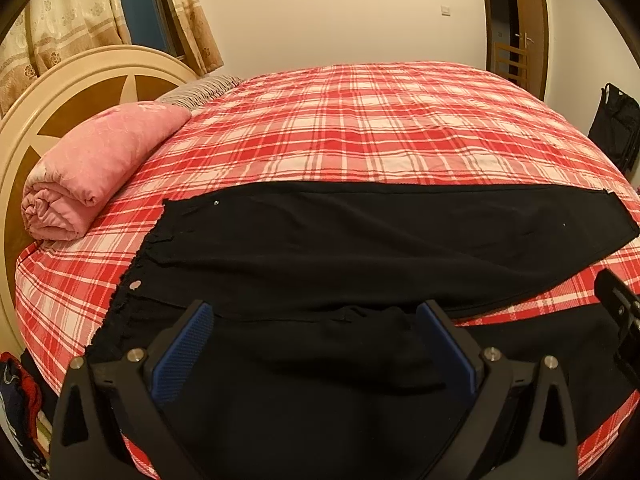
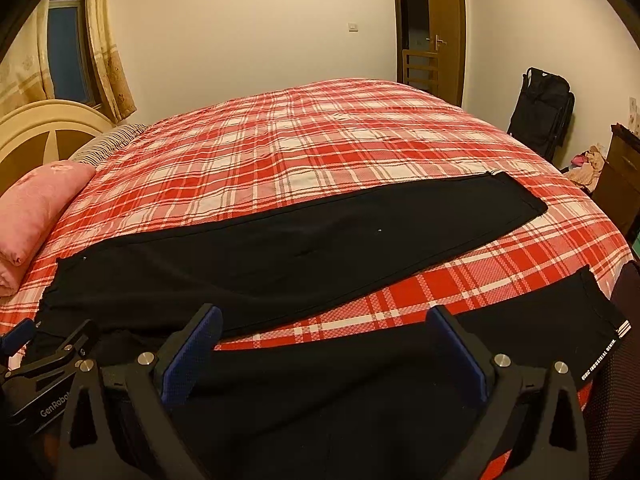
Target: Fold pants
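Black pants (image 1: 360,240): spread flat on the red-and-white plaid bed (image 1: 360,128), filling the lower half of the frame; waistband with metal button at left, 2 legs running toward the right, a strip of plaid showing between them.

Left tool (image 1: 316,320): bottom centre of its view, blue-padded fingers (image 1: 184,352) set wide apart over the near leg just right of the waistband, gripping nothing.

Right tool (image 2: 326,320): bottom centre of its view, spread wide above the near leg, nothing held.

Pink rolled quilt (image 1: 96,164): left of frame, against the cream headboard (image 1: 52,92).

Black bag (image 2: 544,112): upper right, by the wall.
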`<state>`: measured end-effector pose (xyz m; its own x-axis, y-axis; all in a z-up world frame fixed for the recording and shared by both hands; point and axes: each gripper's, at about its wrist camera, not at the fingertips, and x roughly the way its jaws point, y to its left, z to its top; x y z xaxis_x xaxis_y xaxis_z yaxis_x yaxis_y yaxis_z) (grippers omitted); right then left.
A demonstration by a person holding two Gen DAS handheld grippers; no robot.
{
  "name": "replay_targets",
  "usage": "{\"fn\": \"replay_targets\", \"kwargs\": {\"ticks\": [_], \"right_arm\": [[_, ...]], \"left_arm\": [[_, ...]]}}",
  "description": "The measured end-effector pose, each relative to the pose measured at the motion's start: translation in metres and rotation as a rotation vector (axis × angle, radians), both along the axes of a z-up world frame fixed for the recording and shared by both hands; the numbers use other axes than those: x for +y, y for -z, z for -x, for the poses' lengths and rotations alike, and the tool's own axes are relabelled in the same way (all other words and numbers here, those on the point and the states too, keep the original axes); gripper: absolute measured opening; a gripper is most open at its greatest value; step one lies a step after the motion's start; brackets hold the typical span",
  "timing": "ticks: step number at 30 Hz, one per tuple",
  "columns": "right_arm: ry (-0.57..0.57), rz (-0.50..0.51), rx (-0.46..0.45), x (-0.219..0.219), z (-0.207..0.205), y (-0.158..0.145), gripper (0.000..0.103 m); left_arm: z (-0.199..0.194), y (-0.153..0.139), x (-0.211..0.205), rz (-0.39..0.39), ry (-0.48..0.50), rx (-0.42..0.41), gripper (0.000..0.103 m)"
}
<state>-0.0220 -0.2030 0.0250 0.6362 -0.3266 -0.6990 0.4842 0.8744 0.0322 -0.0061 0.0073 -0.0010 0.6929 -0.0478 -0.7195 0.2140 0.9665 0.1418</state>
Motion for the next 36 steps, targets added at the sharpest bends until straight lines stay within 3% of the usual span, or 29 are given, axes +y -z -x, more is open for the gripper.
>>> {"fn": "replay_targets", "kwargs": {"ticks": [36], "right_arm": [[-0.002, -0.014, 0.004, 0.0002, -0.0005, 0.0003, 0.102]], "left_arm": [[0.0022, -0.001, -0.0014, -0.008, 0.004, -0.006, 0.103]]}}
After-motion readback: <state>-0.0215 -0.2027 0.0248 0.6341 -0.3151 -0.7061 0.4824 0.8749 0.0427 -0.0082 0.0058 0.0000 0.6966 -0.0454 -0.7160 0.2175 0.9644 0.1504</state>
